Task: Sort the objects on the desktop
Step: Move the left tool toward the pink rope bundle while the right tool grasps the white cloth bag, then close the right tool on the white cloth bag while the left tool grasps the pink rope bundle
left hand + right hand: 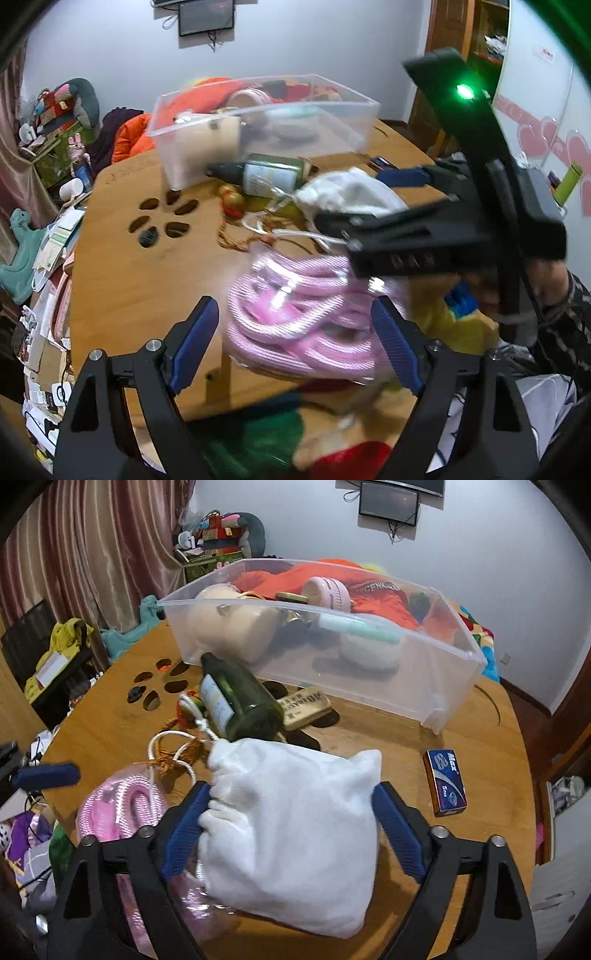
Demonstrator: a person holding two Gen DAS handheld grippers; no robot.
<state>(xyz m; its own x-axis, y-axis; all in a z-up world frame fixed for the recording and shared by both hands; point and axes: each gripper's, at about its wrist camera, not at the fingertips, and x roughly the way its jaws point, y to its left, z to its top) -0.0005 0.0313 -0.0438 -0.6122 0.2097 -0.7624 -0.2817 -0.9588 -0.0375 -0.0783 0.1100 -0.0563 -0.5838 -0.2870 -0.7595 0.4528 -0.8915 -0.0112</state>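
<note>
A coil of pink rope (295, 310) in a clear wrapper lies on the round wooden table (140, 280). My left gripper (295, 339) stands open around it, its left pad apart from the coil and its right pad at the wrapper's edge. A white drawstring pouch (291, 834) rests on the table between the pads of my right gripper (288, 812). The left pad touches the pouch's gathered neck and the right pad sits just off its side, so these jaws are open. In the left wrist view the right gripper (365, 201) hangs over the pouch (343, 192).
A clear plastic bin (443, 686) with several items inside stands at the back. A green glass bottle (236, 698) lies on its side in front of the bin, beside a wooden block (306, 705) and an orange cord (236, 236). A blue box (447, 782) lies to the right.
</note>
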